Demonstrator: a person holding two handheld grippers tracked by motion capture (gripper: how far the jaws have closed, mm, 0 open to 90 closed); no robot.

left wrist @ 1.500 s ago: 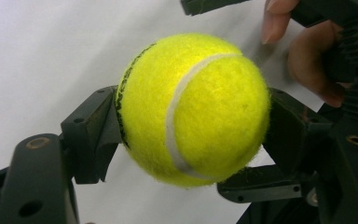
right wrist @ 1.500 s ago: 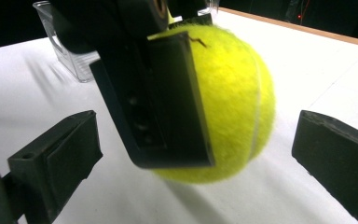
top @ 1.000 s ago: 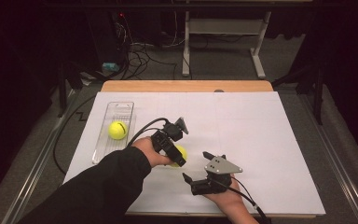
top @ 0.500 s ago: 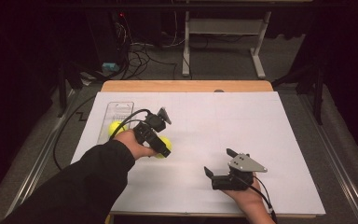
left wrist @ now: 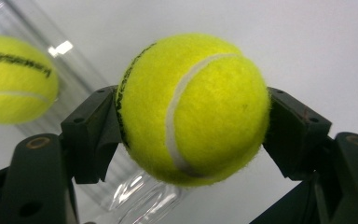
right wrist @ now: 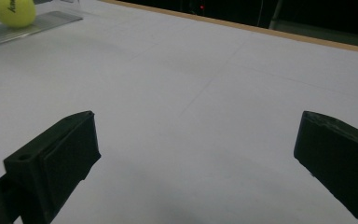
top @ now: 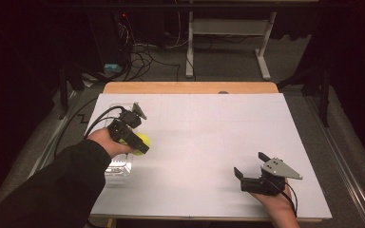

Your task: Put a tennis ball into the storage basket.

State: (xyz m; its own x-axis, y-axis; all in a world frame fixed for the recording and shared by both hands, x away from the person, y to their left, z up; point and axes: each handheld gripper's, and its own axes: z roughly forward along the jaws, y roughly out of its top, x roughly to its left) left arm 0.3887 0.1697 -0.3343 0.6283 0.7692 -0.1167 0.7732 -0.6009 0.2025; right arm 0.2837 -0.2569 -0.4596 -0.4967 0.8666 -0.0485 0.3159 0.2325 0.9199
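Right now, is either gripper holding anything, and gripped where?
Left gripper holds a tennis ball, jaws clamped on its opposite sides across the middle. Right gripper is open and holds nothing.

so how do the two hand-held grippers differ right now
The left hand-held gripper is shut on a tennis ball; the right hand-held gripper holds nothing, its jaws wide apart. The left one is raised beside the clear tray at the table's left edge; the right one sits low over the white tabletop near the front right. Both have black jaws.
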